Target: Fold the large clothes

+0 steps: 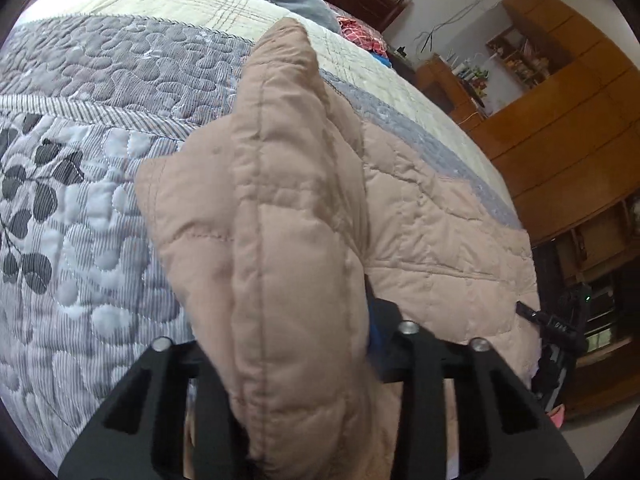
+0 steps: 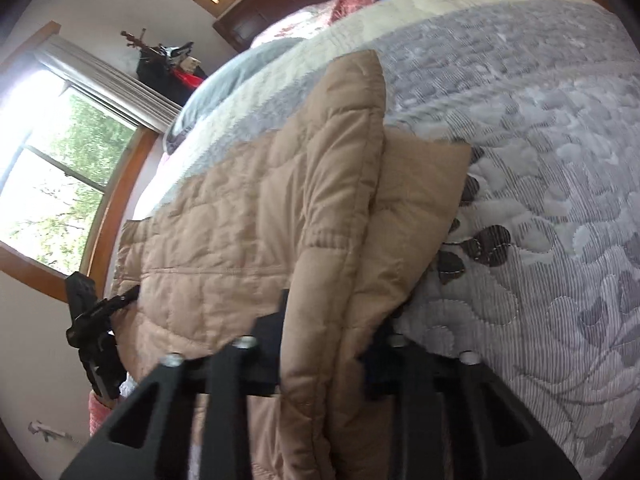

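Two grips, one garment. Item: tan quilted jacket [image 1: 280, 208], spread on the bed [image 1: 80, 200] near its foot edge. Left hand-held gripper [image 1: 304, 364]: clamped on a raised fold. Right hand-held gripper [image 2: 324, 356]: clamped on the opposite edge. Handling note: lift both edges level, carry them toward the far side together, and keep the padding taut so the fold lands square.

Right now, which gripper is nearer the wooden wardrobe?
Right. The right gripper clamps the tan jacket on its edge beside the wardrobe; the left gripper clamps the opposite edge, toward the window.
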The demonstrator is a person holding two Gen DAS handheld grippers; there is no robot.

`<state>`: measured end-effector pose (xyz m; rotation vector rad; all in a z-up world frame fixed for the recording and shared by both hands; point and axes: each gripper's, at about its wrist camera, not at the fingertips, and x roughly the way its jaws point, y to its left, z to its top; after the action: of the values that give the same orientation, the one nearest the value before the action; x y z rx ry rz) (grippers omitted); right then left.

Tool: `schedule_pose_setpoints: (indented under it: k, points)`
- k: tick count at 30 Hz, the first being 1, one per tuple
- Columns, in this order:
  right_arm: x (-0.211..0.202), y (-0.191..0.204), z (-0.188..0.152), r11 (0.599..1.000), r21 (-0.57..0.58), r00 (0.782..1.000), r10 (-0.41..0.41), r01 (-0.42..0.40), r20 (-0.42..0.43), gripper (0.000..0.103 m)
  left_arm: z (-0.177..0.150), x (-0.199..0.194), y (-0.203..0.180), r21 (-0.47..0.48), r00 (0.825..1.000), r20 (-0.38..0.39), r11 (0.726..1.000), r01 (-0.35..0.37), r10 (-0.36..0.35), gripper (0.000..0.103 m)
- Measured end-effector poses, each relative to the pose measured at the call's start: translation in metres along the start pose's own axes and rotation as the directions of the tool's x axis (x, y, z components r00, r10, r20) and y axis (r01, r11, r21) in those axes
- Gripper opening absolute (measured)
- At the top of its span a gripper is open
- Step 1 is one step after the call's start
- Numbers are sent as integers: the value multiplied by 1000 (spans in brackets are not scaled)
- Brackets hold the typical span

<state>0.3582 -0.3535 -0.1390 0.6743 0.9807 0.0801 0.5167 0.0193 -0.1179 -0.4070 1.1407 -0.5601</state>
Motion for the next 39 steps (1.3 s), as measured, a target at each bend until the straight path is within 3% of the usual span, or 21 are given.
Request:
schedule_pose_setpoints:
  k: [4, 11, 19, 23, 30, 35, 39]
  points:
    - [-20, 18, -5, 999, -43, 999, -4, 6, 37, 15, -4, -21, -1, -21, 998, 47, 998, 52, -50, 18]
    - [-76, 56, -22, 990, -139, 996, 24, -12, 89, 14, -26, -79, -32, 38, 989, 125, 996, 79, -84, 14]
    - [-152, 100, -81, 968, -248, 989, 65, -30, 134, 14, -102, -178, -60, 144, 971, 219, 987, 69, -100, 14]
    - [-170, 106, -122, 960, -278, 990, 73, -37, 121, 14, -147, -203, -54, 163, 969, 228, 985, 56, -93, 14]
    - [-157, 90, -179, 956, -293, 996, 57, -35, 67, 14, -208, -195, -21, 163, 980, 195, 987, 4, -36, 15]
    - [-126, 66, -190, 967, -253, 999, 41, -32, 33, 14, -233, -169, 3, 157, 978, 204, 985, -71, 38, 17]
    - [-103, 43, -192, 981, -193, 999, 39, -38, 1, 16, -235, -147, 23, 101, 985, 159, 992, -82, 65, 23]
